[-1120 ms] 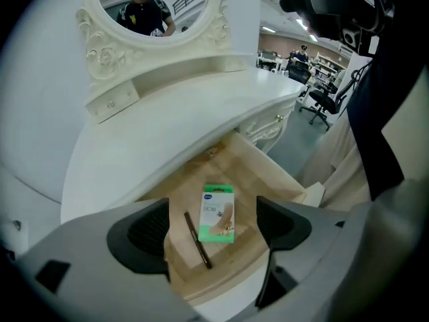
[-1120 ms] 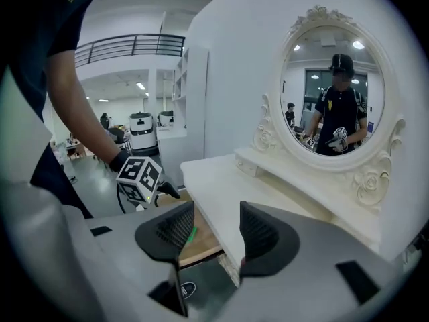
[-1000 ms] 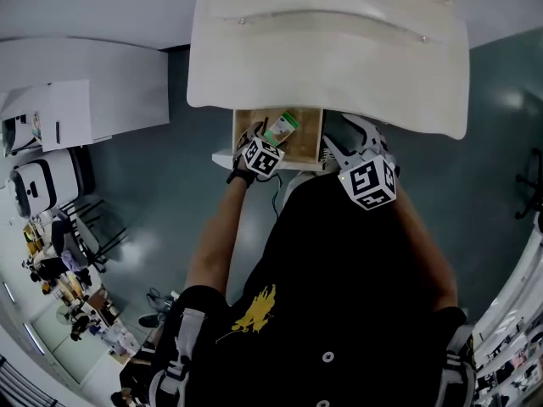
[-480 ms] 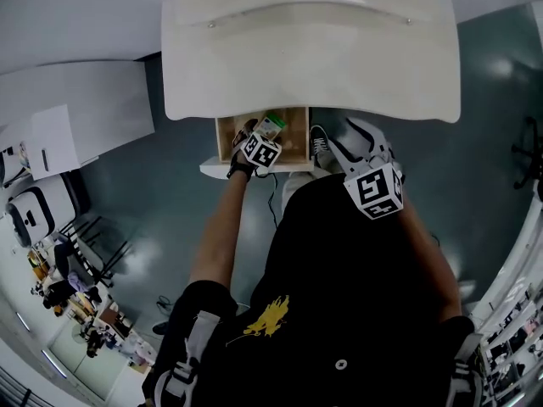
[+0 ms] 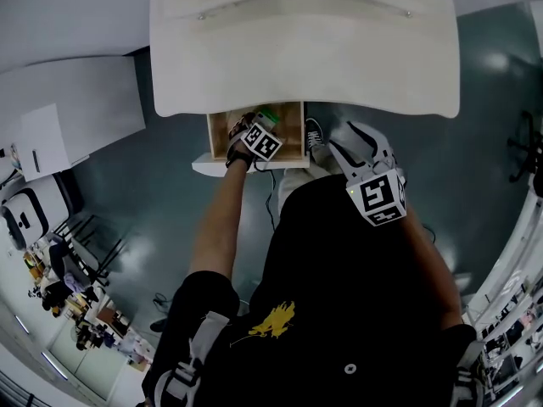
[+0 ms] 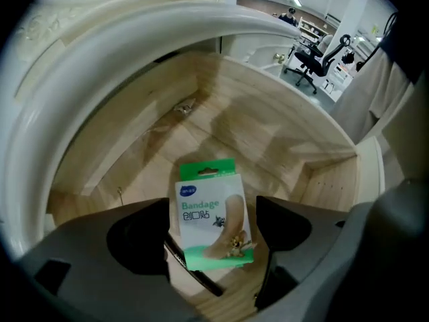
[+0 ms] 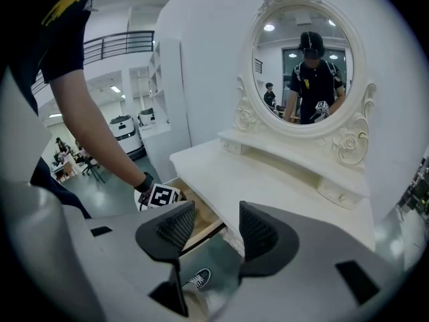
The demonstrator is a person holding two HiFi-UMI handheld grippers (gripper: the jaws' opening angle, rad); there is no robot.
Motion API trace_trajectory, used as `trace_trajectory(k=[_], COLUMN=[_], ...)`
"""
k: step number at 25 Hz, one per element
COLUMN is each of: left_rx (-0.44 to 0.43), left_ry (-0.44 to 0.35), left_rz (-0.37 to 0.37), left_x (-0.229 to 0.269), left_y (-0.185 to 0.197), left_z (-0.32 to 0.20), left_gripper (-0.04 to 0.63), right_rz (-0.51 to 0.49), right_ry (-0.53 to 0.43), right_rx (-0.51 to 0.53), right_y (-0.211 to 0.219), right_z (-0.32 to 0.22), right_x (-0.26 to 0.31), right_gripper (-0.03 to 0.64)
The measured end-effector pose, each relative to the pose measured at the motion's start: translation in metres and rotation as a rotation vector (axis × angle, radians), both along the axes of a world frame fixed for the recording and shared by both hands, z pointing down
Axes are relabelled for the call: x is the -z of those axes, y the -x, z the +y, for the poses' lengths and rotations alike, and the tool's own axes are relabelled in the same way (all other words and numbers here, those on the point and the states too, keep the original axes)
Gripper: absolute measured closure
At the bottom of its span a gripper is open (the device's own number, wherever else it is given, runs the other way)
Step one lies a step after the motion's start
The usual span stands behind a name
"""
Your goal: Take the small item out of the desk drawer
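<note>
A green and white bandage box (image 6: 211, 223) lies in the open wooden drawer (image 6: 268, 133) of a white dressing table (image 5: 305, 58). My left gripper (image 6: 213, 210) reaches down into the drawer and straddles the box, with a thin gap showing at each jaw. In the head view the box (image 5: 266, 113) peeks out just beyond the left gripper (image 5: 254, 125). A thin black object lies under the box. My right gripper (image 7: 211, 220) hangs in the air to the right of the drawer (image 5: 222, 138), open and with nothing in it.
The tabletop overhangs the back of the drawer. An oval mirror (image 7: 308, 66) stands on the table and reflects the person. The person's shoe (image 5: 314, 134) is on the grey floor beside the drawer. White cabinets (image 5: 68, 117) stand to the left.
My left gripper has moved right and deeper into the drawer, from beside the bandage box to over it. The right gripper has hardly moved.
</note>
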State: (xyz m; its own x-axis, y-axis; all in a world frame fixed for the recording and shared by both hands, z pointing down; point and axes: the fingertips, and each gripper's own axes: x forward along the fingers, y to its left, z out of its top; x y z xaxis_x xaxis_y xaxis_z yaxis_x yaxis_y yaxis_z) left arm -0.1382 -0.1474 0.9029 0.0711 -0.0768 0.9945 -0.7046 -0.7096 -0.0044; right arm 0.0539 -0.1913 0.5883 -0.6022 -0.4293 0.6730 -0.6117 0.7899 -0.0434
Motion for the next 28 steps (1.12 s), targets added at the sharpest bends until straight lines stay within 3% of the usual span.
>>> trace_trajectory(k=[3, 5, 12, 17, 22, 26, 28], left_rx=[0.023, 0.014, -0.027, 0.064, 0.244, 0.317, 0.335], left_ry=[0.048, 0.072, -0.065, -0.248, -0.502, -0.697, -0.788], left_rz=[-0.018, -0.014, -0.008, 0.016, 0.078, 0.132, 0.164], left_x=[-0.009, -0.011, 0.025, 0.086, 0.165, 0.252, 0.297], left_y=[0.005, 0.007, -0.007, -0.004, 0.007, 0.008, 0.009], left_z=[0.008, 0.011, 0.013, 0.007, -0.008, -0.022, -0.025], left_gripper=[0.190, 0.236, 0.249, 0.249, 0.250, 0.250, 0.249], right_rz=[0.003, 0.000, -0.049, -0.133, -0.208, -0.315, -0.332], right_ry=[0.002, -0.011, -0.017, -0.020, -0.059, -0.023, -0.060], right_rx=[-0.007, -0.022, -0.041, -0.045, -0.062, -0.096, -0.090], right_y=[-0.002, -0.002, 0.003, 0.015, 0.024, 0.031, 0.040], right_z=[0.000, -0.001, 0.002, 0.001, -0.006, -0.019, -0.029], right_x=[0.002, 0.003, 0.016, 0.032, 0.041, 0.059, 0.075], right_gripper=[0.393, 0.393, 0.394, 0.396, 0.406, 0.478, 0.512])
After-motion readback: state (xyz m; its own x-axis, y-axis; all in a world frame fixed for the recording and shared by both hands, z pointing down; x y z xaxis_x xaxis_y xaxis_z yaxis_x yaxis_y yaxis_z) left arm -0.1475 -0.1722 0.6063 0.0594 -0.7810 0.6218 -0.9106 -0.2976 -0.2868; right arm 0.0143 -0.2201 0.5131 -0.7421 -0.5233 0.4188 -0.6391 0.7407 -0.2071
